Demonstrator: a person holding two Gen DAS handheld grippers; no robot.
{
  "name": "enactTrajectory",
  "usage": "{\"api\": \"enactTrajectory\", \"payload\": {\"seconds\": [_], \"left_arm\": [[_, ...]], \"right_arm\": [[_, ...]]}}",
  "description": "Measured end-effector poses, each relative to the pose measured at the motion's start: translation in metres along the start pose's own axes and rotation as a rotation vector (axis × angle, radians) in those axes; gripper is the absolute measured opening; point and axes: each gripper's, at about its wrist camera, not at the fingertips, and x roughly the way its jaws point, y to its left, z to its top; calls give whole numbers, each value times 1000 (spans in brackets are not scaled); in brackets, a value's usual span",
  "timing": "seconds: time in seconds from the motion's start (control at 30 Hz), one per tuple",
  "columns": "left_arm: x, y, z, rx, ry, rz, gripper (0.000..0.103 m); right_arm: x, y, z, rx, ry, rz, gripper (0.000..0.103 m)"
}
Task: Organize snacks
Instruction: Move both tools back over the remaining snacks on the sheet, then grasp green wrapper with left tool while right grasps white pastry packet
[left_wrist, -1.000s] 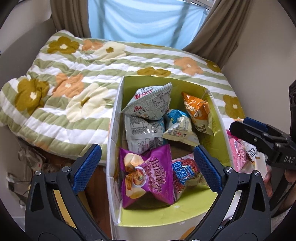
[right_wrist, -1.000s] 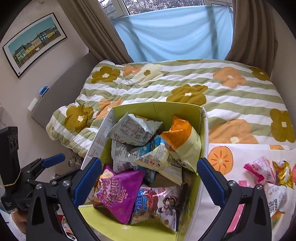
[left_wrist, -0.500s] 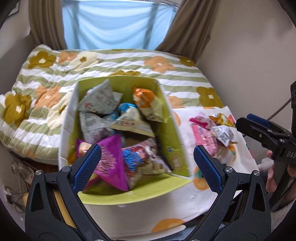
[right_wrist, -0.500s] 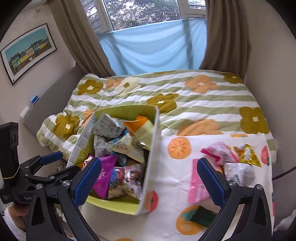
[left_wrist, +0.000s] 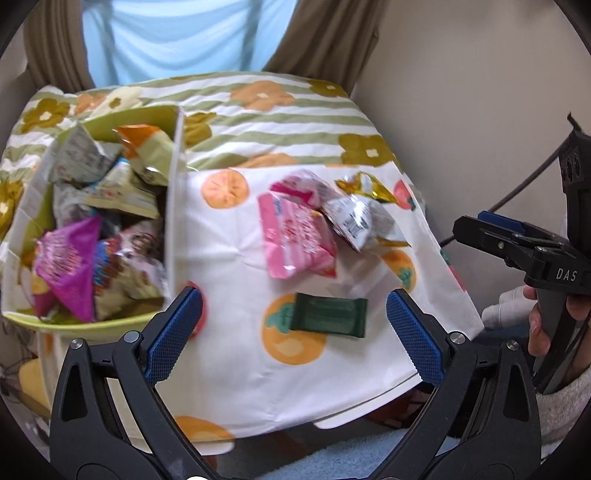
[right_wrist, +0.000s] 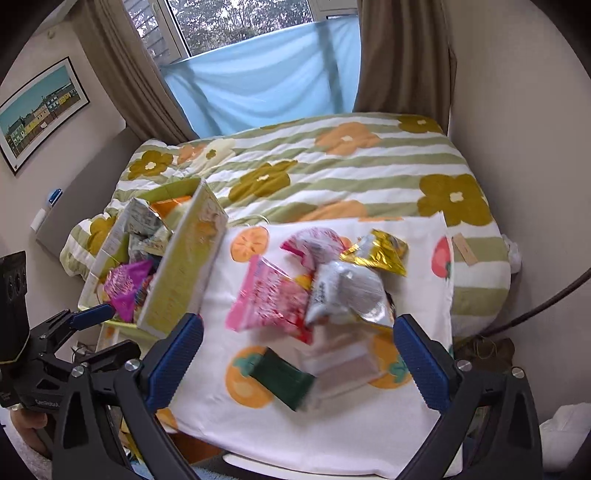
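Both your grippers, left gripper (left_wrist: 294, 319) and right gripper (right_wrist: 298, 349), are wide apart and hold nothing; the green bar (left_wrist: 328, 314) lies at 12 o'clock, the snack box (left_wrist: 173, 206) at 10 o'clock.

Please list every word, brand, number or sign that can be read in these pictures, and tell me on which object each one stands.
"DAS": white letters on the black body of the right gripper, seen in the left wrist view.
Small white print on the left gripper body, right wrist view: too blurred to read.
Print on the pink packet, silver packet, purple packet and dark green bar: blurred, unreadable.
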Motion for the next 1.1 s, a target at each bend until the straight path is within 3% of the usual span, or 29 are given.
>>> {"api": "enactTrajectory", "payload": {"seconds": [0.13,0.33,0.47,0.6,0.7,0.9,1.1], "left_arm": [[28,-26,-13,83,43,21,99],[68,-47,-27,305,124,82,99],[98,-54,-40,528,165,81,99],[127,-67,-59,820,220,74,99],[140,-75,-66,961,246,59,99],[164,-83,-62,1070,308,-28,99],[179,-93,-62,1191,360,-105,86]], "right_arm": [[11,-28,-13,-12,54,22,103],[28,-57,-24,-5,111,50,103],[43,-67,-32,-13,140,50,103],[60,-73,-49,-46,184,35,103],[73,-72,-62,-112,211,4,103],[93,-72,-77,-171,268,8,103],[103,-77,-83,-147,292,-4,103]]}}
